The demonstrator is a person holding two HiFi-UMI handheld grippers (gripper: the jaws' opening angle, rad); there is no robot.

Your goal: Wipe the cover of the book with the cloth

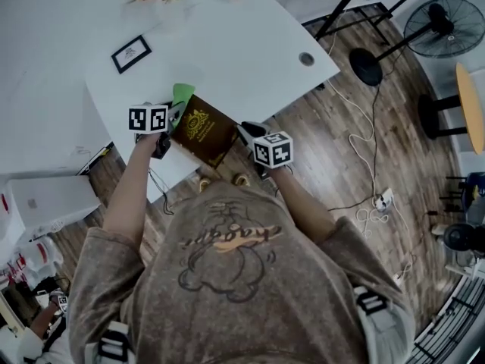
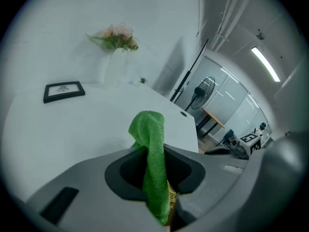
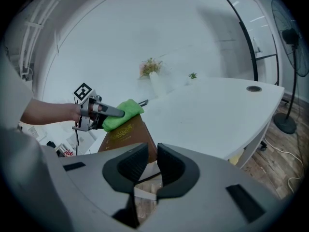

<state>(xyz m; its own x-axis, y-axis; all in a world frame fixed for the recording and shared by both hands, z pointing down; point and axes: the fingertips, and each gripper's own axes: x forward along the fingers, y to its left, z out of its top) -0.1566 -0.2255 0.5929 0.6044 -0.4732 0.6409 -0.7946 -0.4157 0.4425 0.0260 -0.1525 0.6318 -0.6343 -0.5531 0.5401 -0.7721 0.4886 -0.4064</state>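
- The left gripper (image 2: 154,164) is pinching the green cloth (image 2: 152,144) tight between its fingers (image 2: 124,170), and the cloth is resting on the far end of the book (image 1: 203,132), just past those fingers.
- The right gripper (image 3: 147,166) is clamping the book's near edge, holding it at the table (image 1: 250,51) rim.
- Wiping is seemingly only starting: most of the brown cover is lying bare between the two grippers.

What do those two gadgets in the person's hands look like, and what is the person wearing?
The left claw and the right claw look alike: a smooth grey body ending in two black ribbed pads. Each carries a white cube printed with black square markers. The person wears a greyish-brown short-sleeved top with a bear drawing on it.
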